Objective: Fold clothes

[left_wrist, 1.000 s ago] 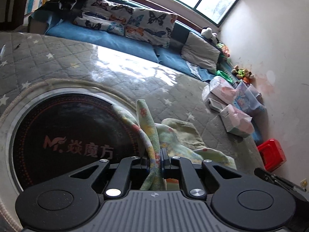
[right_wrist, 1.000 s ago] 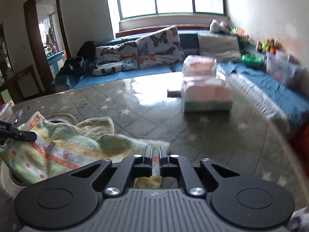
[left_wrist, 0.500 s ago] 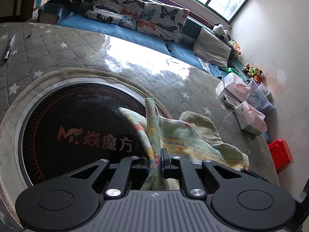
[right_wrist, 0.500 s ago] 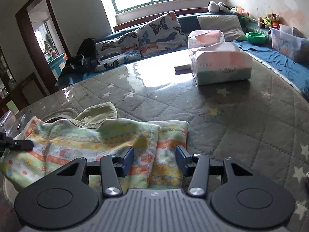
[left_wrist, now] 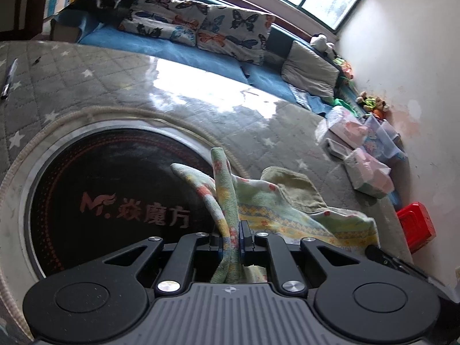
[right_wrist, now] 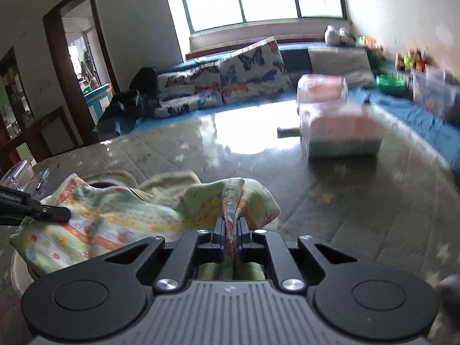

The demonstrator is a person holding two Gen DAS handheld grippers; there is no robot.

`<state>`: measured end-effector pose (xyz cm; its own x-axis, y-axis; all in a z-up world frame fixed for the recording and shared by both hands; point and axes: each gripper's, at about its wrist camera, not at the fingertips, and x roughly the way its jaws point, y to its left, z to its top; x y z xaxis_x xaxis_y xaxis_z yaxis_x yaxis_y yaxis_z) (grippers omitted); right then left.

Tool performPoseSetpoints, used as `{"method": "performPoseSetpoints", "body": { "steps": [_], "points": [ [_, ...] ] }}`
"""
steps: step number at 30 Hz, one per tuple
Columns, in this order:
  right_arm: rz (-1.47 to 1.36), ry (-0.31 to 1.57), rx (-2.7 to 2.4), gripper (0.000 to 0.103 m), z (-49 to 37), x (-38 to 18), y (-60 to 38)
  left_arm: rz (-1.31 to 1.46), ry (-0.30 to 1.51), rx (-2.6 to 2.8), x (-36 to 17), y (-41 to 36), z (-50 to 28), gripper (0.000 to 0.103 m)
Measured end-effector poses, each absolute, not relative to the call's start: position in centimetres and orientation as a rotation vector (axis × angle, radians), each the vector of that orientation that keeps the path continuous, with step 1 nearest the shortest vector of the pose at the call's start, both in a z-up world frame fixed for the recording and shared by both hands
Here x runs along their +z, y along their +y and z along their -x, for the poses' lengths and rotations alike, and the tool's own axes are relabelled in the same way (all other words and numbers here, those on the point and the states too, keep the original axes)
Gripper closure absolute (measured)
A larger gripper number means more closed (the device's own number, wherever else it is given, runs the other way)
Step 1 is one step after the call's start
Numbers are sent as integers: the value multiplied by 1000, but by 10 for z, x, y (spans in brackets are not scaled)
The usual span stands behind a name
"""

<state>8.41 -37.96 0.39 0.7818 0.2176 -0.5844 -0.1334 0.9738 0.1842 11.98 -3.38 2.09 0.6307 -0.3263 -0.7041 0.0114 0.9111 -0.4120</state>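
Observation:
A small pale-green garment with orange and yellow patterned bands lies on the grey quilted table cover, partly over the black round hotplate. My left gripper is shut on one edge of it, and the pinched fold stands up between the fingers. My right gripper is shut on the opposite edge of the garment, lifting a bunched fold. The left gripper's tip shows at the left of the right wrist view, on the cloth.
Tissue packs and a plastic box stand on the table to the right. A pen lies at the far left. A blue bench with butterfly cushions runs behind. A red stool stands by the wall.
The right gripper opened half a second ago, then shut again on a bunched fold of the garment and lifted it. The left gripper has kept its hold and moved little.

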Motion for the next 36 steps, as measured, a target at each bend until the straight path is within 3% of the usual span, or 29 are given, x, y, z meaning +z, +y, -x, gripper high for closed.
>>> {"method": "performPoseSetpoints", "body": {
  "steps": [17,36],
  "points": [
    [-37,540,36,96,-61,62,-429,312,850,-351,47,-120,-135,93],
    [-53,604,-8,96,-62,31,-456,242,909,-360,20,-156,-144,93]
  ]
}}
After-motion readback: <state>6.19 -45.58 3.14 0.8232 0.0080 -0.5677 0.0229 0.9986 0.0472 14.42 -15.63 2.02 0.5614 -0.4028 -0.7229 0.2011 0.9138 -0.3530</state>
